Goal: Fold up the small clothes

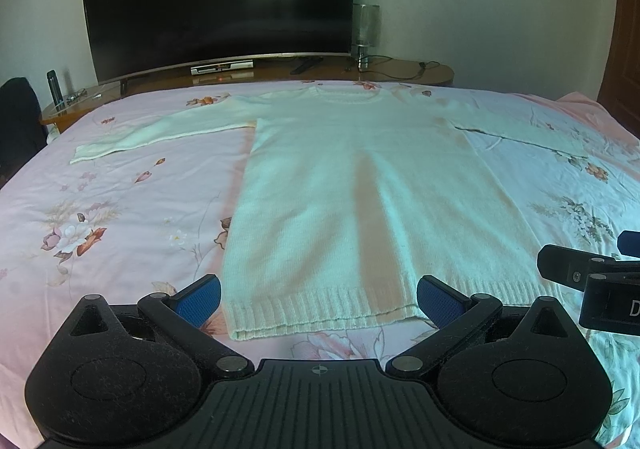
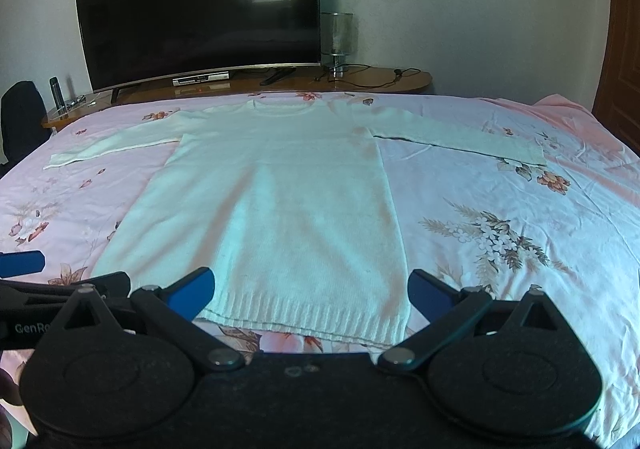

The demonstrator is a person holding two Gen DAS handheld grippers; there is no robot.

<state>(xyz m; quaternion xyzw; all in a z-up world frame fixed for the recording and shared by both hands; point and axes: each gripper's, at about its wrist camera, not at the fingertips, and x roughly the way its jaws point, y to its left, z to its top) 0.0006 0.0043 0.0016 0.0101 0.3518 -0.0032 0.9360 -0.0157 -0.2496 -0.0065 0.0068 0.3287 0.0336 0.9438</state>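
Note:
A white knit sweater (image 1: 352, 185) lies flat on the bed, collar at the far side, ribbed hem nearest me, both sleeves spread out sideways. It also shows in the right wrist view (image 2: 272, 201). My left gripper (image 1: 319, 301) is open and empty, hovering just before the hem, its blue pads (image 1: 200, 303) apart on either side of it. My right gripper (image 2: 311, 297) is open and empty too, over the hem's right part. The right gripper's body (image 1: 592, 281) shows at the right edge of the left wrist view.
The bed has a pink floral sheet (image 1: 100, 217). Beyond its far edge stands a wooden TV bench (image 1: 400, 73) with a large dark TV (image 1: 216, 5), a lamp (image 1: 364, 33) and cables. A dark chair (image 1: 16, 125) is at the left, a wooden door (image 1: 624, 49) at the right.

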